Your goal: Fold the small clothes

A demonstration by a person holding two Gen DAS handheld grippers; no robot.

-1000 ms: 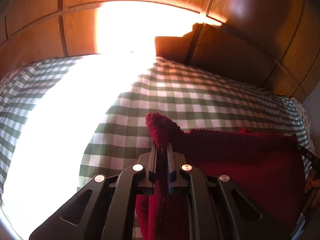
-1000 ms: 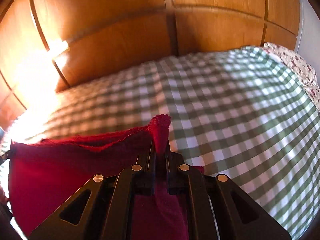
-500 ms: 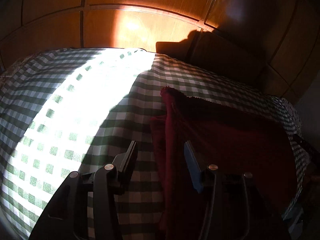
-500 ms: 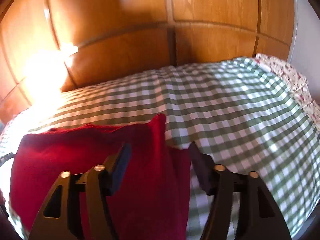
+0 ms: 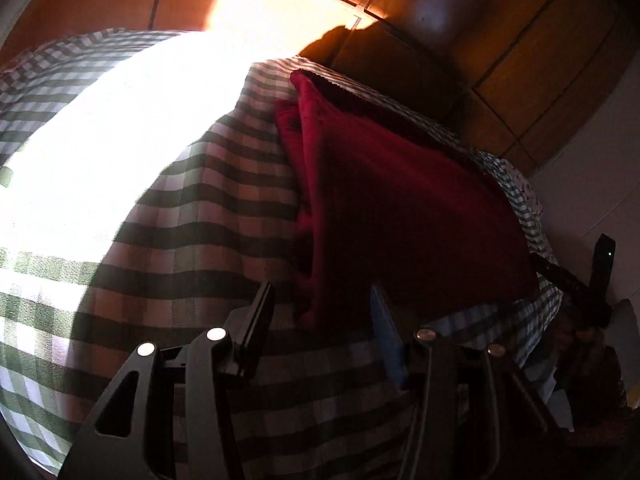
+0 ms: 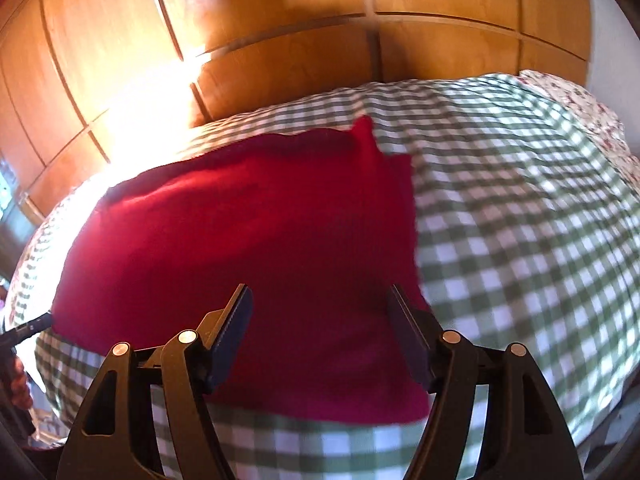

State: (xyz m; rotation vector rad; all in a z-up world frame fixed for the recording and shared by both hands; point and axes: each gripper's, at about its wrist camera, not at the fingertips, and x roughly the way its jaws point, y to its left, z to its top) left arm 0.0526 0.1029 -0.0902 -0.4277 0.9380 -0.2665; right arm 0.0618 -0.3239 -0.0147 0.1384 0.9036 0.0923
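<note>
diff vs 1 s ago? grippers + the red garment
Both grippers let go. The left gripper and right gripper, each clamped on a raised corner of the red garment earlier, now stand open and have drawn back toward the near edge; the right's jaws are opening. The garment dropped flat, folded, on the checked bedspread. Bedspread and wooden wardrobe unchanged.

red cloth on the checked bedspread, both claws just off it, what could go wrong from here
1. The far right corner of the red cloth stands up in a peak rather than lying flat, so the fold may not stay neat.
2. In the left wrist view, the left edge shows loose, uneven layers that could slide apart.
3. The right claw is opening with nothing gripped, and the left claw is open, so nothing pins the cloth on the soft checked bedspread.
</note>
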